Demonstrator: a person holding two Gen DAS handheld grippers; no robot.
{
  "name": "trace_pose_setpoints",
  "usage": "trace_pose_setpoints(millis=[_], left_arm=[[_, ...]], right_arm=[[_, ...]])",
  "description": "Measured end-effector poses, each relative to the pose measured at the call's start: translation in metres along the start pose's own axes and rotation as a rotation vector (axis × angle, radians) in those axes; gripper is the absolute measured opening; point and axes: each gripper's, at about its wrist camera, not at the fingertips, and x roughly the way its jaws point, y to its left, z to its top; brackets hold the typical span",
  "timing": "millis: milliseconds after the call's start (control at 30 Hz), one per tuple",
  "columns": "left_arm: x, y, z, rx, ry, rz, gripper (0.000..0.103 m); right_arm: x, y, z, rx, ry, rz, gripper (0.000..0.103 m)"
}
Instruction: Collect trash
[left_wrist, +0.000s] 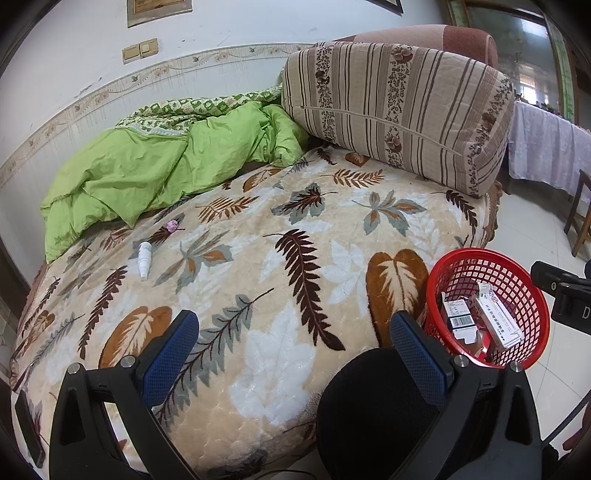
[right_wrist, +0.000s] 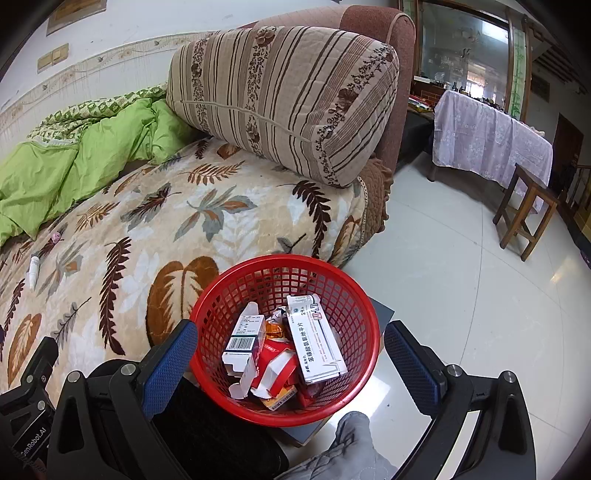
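A red mesh basket (right_wrist: 354, 295) stands beside the bed and holds several medicine boxes and wrappers (right_wrist: 314, 339); it also shows in the left wrist view (left_wrist: 524, 295). A small white bottle (left_wrist: 144, 258) and a crumpled pink scrap (left_wrist: 172, 225) lie on the leaf-patterned blanket (left_wrist: 280, 280); both show small in the right wrist view, the bottle (right_wrist: 34, 271) and the scrap (right_wrist: 56, 236). My left gripper (left_wrist: 293, 350) is open and empty over the bed's near edge. My right gripper (right_wrist: 290, 365) is open and empty, with the basket between its fingers.
A green quilt (left_wrist: 155, 166) is bunched at the wall side. A striped bolster pillow (left_wrist: 399, 110) leans on the brown headboard (right_wrist: 380, 55). Tiled floor (right_wrist: 461, 288), a cloth-covered table (right_wrist: 487, 136) and a wooden stool (right_wrist: 524, 210) lie to the right.
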Motion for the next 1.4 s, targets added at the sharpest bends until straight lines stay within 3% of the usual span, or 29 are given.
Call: trace_pose_setpoints(millis=[1400], left_arm=[[0.0, -0.0016, 0.0002, 0.0, 0.001, 0.001, 0.103]], right_arm=[[0.0048, 0.0024, -0.0025, -0.007, 0.016, 0.004, 0.101]])
